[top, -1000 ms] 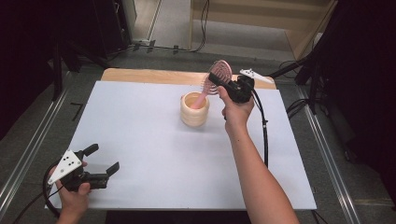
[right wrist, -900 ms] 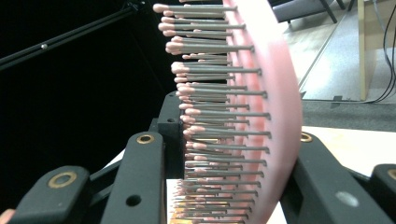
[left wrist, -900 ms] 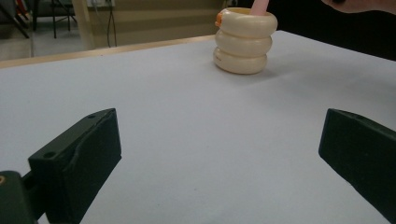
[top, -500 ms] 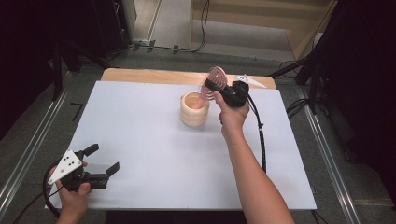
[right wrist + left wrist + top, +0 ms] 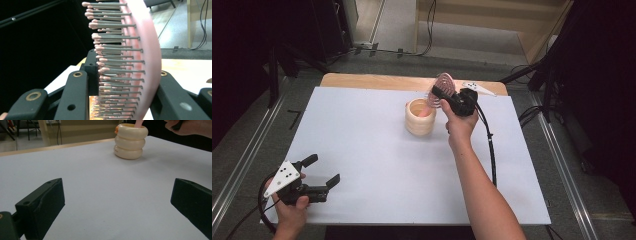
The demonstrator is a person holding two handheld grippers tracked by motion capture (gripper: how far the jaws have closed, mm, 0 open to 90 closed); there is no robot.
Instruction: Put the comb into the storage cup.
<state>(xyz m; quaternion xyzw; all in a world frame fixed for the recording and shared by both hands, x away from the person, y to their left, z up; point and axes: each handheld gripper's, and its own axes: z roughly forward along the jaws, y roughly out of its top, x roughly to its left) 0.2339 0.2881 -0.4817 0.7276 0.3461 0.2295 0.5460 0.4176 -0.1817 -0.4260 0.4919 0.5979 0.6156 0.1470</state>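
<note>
Hairbrush (image 5: 444,84) lowered, handle inside cup (image 5: 420,116)

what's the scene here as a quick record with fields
work: pink hairbrush going handle-first into cream ribbed cup
right gripper: shut on the brush head, bristles between its jaws
left gripper: open, holding nothing, near the table's front left corner
surface: white table

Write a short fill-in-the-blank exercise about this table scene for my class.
1. The right hand-held gripper is shut on a pink ____.
2. The brush's handle dips into a cream ____ made of three stacked rings.
3. The left hand-held gripper has its jaws ____ with nothing between them.
Missing words: hairbrush; holder; open.
</note>
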